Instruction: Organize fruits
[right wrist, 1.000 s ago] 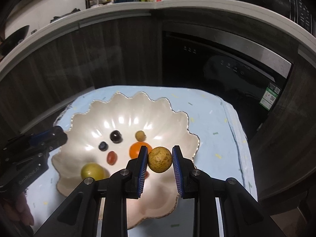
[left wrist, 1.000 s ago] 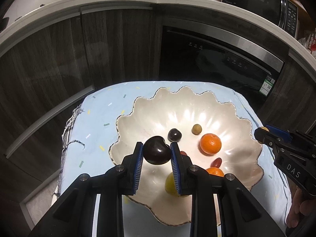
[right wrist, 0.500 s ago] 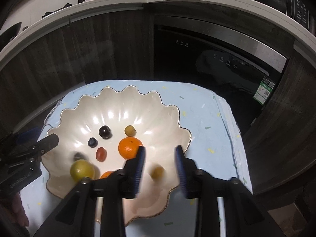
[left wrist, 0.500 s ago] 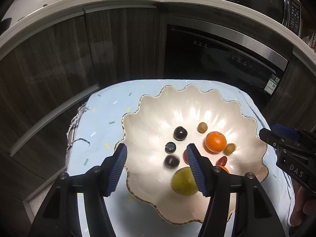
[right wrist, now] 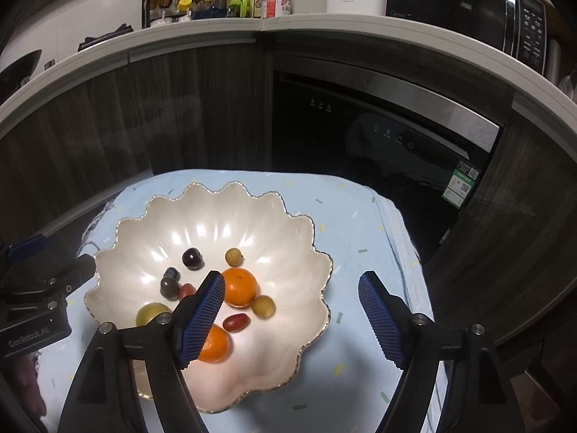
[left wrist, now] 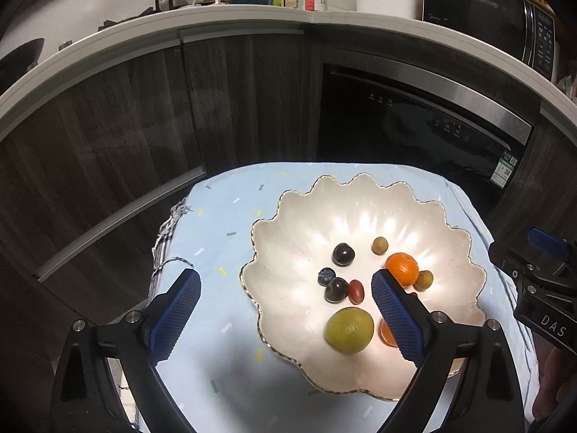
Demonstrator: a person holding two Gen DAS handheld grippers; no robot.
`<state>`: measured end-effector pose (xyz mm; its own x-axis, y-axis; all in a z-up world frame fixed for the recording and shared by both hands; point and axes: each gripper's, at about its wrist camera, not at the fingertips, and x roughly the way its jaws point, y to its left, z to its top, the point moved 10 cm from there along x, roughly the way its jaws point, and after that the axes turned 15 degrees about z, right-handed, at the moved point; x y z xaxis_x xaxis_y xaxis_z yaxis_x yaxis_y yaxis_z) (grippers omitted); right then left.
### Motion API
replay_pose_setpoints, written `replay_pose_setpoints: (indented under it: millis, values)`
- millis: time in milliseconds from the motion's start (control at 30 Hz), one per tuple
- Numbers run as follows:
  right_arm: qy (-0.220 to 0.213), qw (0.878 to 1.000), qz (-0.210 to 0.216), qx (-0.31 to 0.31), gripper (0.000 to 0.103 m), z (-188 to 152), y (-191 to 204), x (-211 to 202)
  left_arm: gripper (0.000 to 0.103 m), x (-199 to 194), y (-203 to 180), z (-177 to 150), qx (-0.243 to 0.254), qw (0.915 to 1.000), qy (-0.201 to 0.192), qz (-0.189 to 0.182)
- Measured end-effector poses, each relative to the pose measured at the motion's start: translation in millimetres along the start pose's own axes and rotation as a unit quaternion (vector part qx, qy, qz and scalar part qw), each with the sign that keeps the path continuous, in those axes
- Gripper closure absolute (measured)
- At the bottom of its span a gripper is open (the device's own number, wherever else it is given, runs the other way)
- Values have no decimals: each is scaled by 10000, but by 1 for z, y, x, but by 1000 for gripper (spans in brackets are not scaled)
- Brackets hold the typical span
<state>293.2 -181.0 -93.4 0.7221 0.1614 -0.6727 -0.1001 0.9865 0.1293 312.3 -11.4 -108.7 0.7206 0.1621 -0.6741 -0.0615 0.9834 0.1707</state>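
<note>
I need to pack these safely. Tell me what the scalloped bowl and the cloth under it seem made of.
Scalloped bowl: probably glazed ceramic, though glass is possible; pearly cream gloss with bright highlights and a thin gold-looking rim.
Cloth: woven fabric, matte pale blue with small coloured flecks; it drapes over the edge and a frayed fringe shows in the left wrist view.
</note>
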Motion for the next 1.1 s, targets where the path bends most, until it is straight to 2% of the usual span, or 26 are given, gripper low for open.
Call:
replay_pose_setpoints:
  millis: [1100]
  values:
    - [-656, 9978, -17, -15, 25, -6, 26, -88, 3, -85, 34, -15, -270, 9989, -386, 36]
